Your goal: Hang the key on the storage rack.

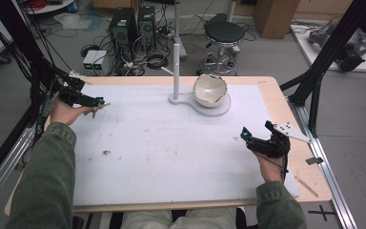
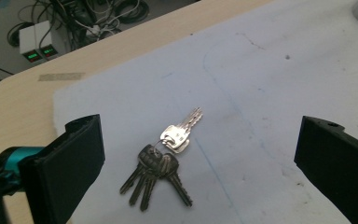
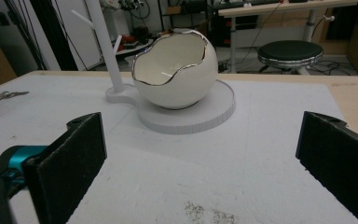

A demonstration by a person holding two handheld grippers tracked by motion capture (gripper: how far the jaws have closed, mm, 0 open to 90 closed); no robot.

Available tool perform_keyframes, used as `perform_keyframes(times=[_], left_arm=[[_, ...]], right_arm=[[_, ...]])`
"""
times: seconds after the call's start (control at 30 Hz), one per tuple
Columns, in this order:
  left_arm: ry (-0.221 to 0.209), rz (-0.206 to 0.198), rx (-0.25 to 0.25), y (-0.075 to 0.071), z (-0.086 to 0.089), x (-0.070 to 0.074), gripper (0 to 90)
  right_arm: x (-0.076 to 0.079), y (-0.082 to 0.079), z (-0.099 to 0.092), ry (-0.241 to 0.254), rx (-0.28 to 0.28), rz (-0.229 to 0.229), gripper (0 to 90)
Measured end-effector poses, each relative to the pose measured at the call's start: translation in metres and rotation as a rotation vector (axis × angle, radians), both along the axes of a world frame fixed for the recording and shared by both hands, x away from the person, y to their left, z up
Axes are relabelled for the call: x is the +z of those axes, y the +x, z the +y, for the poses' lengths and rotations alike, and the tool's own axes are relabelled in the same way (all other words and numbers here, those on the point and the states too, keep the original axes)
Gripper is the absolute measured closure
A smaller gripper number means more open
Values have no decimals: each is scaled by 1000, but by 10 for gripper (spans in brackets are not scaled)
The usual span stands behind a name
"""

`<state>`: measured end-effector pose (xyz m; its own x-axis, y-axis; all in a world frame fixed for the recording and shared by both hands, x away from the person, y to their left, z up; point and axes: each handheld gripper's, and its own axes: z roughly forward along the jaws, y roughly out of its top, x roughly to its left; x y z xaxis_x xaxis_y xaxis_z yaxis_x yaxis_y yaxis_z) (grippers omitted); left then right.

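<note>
Far left on the white surface (image 1: 171, 157): small bunch of silver and dark metal keys on a ring (image 2: 163, 156), flat, just ahead of the left gripper (image 1: 95, 104), fingers (image 2: 74, 163) spread wide and touching nothing. Farther right, near the far edge: white egg-shaped ceramic bowl with a jagged silver rim (image 3: 175, 70), upright on a round white stand with a thin post (image 3: 214, 114). Far right: right gripper (image 1: 255, 138), fingers wide, holding nothing.

Even, dim indoor light, soft shadows

Overhead light falls flat across the white mat (image 1: 171, 157); the bunch of keys (image 2: 161, 161) casts a faint shadow (edges crisp), while both gripper views blur the near black jaws.
</note>
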<state>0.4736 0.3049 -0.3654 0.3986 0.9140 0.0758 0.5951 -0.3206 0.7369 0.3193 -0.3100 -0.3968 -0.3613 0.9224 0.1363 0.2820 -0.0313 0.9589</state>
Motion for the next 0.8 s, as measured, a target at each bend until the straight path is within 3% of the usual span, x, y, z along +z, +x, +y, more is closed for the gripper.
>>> perform_keyframes(times=[0.1, 0.33, 0.43, 0.53, 0.63, 0.77, 0.8], left_arm=[[20, 29, -25, 6, -7, -4, 20], [53, 53, -24, 15, -10, -14, 20], [90, 71, -38, 22, -10, -22, 20], [90, 95, -35, 26, -9, -25, 20], [126, 118, -15, 37, -4, -26, 20], [115, 124, -9, 43, -3, -26, 21], [118, 142, -23, 46, -5, -30, 21]], right_arm=[[0, -1, -1, -2, -5, -9, 7], [0, -1, 0, -11, -3, -13, 7], [-1, 0, 0, -26, 2, -13, 7], [-1, 1, 0, -28, 3, -12, 7], [-2, 3, 0, -26, 2, -4, 7], [-2, 4, -1, -27, -1, -5, 7], [-2, 3, -2, -24, -2, -5, 7]])
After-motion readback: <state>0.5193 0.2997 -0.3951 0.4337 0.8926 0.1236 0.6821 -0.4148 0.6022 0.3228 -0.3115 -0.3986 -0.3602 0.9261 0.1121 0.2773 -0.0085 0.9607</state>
